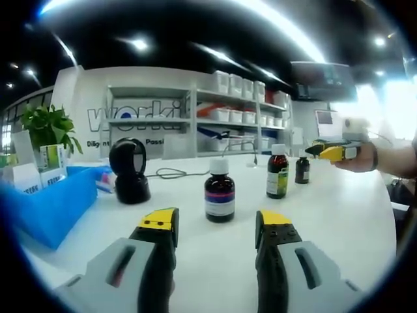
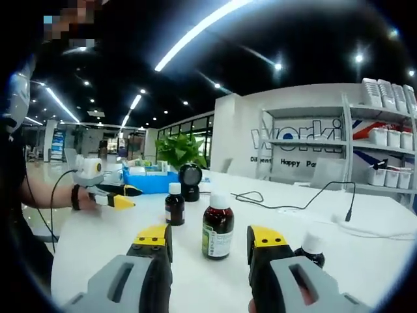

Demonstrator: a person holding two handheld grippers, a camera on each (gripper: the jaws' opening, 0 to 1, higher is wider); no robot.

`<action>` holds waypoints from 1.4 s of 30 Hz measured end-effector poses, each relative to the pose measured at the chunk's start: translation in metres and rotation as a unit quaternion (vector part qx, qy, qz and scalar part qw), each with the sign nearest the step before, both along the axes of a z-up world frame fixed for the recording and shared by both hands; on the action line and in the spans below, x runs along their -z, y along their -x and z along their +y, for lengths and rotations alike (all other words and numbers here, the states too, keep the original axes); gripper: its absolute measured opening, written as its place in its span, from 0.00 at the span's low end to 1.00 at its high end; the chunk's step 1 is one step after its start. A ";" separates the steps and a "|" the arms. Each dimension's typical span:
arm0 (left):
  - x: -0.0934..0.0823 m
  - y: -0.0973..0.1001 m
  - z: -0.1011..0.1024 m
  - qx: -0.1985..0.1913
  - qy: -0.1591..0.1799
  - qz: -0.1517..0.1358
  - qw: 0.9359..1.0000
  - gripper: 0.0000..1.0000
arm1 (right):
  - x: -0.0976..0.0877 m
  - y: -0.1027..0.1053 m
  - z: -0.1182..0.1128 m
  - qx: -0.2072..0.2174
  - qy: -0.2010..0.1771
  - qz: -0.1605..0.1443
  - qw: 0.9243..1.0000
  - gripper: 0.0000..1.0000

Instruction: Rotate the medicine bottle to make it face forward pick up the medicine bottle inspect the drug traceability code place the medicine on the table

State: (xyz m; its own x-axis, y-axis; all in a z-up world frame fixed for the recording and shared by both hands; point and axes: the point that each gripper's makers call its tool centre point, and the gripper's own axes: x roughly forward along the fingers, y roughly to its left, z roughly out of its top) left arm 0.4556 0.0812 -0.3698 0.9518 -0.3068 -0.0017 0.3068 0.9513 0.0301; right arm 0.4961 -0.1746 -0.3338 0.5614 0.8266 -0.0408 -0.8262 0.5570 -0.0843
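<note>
Medicine bottle [image 2: 217, 233] upright mid-table, bare white tabletop [image 2: 98, 244] around, ahead of released, empty right gripper [image 2: 208, 236]

Left gripper view: three bottles stand upright on the worktop [image 1: 339, 215]. The nearest bottle [image 1: 219, 190] stands ahead of the left hand-held gripper [image 1: 218, 225], between its jaws as seen. A second bottle [image 1: 277, 171] stands farther back to the right, and a third bottle [image 1: 302, 169] just beyond it. A scanner [image 1: 128, 171] stands left of the nearest bottle, with a bin [image 1: 55, 201] farther left and a plant [image 1: 45, 127] behind the bin. A cable [image 1: 172, 173] lies behind the scanner. Shelving [image 1: 221, 117] stands behind the worktop. The right hand-held gripper [image 1: 332, 152] is at the right, apart from the bottles.
</note>
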 end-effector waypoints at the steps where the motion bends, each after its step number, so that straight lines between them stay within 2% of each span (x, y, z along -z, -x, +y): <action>1: 0.000 0.000 0.000 0.000 0.000 0.000 1.000 0.38 | 0.001 0.004 -0.004 0.001 0.002 -0.002 1.000 0.41; 9: 0.001 0.000 0.001 -0.004 0.000 0.002 1.000 0.38 | 0.016 0.024 -0.032 0.008 0.006 -0.007 1.000 0.41; 13: 0.002 0.000 0.001 -0.006 -0.002 0.003 1.000 0.38 | 0.026 0.036 -0.044 0.006 -0.005 -0.001 1.000 0.41; 17: 0.003 -0.001 0.001 -0.006 -0.004 0.005 1.000 0.38 | 0.030 0.041 -0.051 0.007 -0.013 0.000 1.000 0.39; 26: 0.002 -0.001 0.003 -0.007 0.001 0.004 1.000 0.38 | 0.027 0.037 -0.057 0.024 -0.032 -0.012 0.999 0.38; 28: -0.002 0.000 0.004 0.000 0.026 0.002 1.000 0.38 | 0.028 0.037 -0.056 0.023 -0.029 -0.012 0.999 0.38; 30: -0.008 -0.001 0.014 -0.007 0.068 -0.001 0.998 0.38 | 0.031 0.037 -0.055 0.025 -0.021 -0.014 0.999 0.38; 33: -0.011 -0.003 0.017 -0.010 0.068 0.001 0.998 0.38 | 0.033 0.037 -0.053 0.026 -0.012 -0.016 0.999 0.38; 35: -0.016 -0.005 0.009 0.000 0.041 -0.001 0.999 0.39 | 0.033 0.037 -0.053 0.029 -0.010 -0.016 0.999 0.37; 36: -0.019 -0.006 0.007 0.001 0.039 -0.005 0.999 0.39 | 0.032 0.037 -0.053 0.030 -0.010 -0.017 0.999 0.37; 39: -0.032 -0.012 0.000 0.012 0.054 -0.010 0.998 0.39 | 0.031 0.037 -0.052 0.030 -0.012 -0.014 0.999 0.36; 42: -0.029 -0.021 -0.006 0.013 0.039 -0.005 0.999 0.39 | 0.030 0.038 -0.051 0.030 -0.014 -0.012 0.999 0.36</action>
